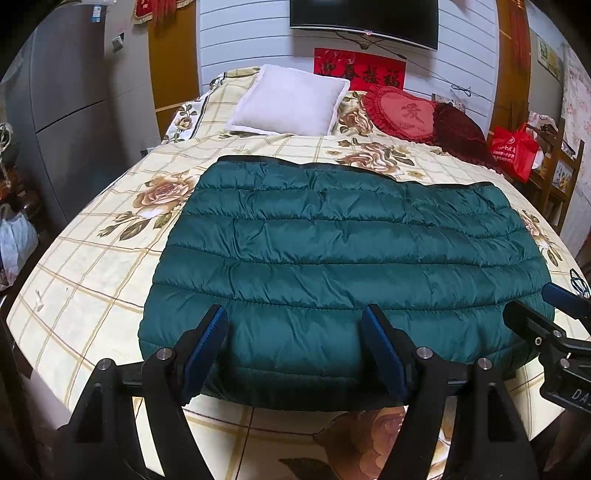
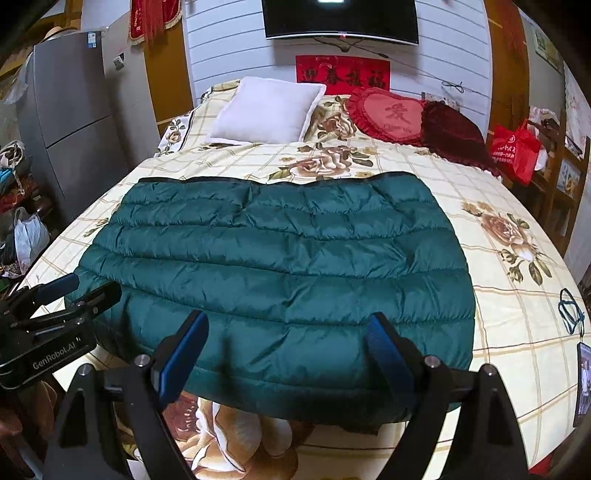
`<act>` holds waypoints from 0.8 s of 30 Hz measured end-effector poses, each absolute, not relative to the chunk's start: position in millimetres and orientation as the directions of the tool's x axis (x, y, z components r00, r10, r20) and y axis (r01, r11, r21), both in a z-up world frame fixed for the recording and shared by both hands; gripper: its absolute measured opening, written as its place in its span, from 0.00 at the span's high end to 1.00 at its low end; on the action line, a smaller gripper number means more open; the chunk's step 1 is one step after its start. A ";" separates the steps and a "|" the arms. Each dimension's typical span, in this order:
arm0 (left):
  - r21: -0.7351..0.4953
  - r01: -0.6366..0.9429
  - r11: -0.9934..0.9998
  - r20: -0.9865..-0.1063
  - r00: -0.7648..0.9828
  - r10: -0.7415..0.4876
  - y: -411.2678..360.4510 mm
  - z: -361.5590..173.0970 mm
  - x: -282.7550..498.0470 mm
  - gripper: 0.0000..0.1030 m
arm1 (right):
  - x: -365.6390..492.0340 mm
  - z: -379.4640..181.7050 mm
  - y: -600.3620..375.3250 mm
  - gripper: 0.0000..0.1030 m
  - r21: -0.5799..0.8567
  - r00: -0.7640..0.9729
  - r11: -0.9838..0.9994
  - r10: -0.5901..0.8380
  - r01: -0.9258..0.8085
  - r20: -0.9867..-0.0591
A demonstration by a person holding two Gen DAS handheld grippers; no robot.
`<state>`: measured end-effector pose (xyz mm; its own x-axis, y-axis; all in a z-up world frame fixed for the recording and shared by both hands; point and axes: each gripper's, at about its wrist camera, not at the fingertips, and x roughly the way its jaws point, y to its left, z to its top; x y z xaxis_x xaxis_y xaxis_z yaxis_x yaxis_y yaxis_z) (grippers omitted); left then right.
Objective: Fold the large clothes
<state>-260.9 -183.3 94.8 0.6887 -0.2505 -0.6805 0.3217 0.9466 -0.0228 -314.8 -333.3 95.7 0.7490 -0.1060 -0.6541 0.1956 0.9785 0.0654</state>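
The left gripper (image 1: 295,350) has its jaws spread wide, holding nothing; the near edge of the green quilted jacket (image 1: 343,266) lies just ahead of and between the two blue pads. The right gripper (image 2: 288,354) is spread the same way, empty, with the jacket's (image 2: 273,266) near edge between its pads. Each gripper shows at the edge of the other's view: the right one (image 1: 554,321) by the jacket's right near corner, the left one (image 2: 62,306) by its left near corner.

The jacket lies folded into a wide, flat rectangle across the middle of the bed (image 1: 92,251), its dark-trimmed far edge toward the pillows. The bed is covered with a cream checked sheet printed with large roses.

At the head of the bed sit a white pillow (image 1: 291,99), a red heart-shaped cushion (image 1: 402,110) and a dark red cushion (image 1: 458,129) beside it. A television (image 1: 364,22) hangs on the white panelled wall above a red banner (image 1: 358,68). A grey refrigerator (image 1: 70,92) stands to the left, and a red bag (image 1: 513,151) rests to the right.
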 end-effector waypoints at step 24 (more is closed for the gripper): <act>-0.017 0.326 0.945 -0.681 0.688 -0.250 -186.1 94.1 -265.0 0.44 | -313.6 92.7 -334.7 0.10 0.080 0.743 0.977 -0.097 0.199 -0.662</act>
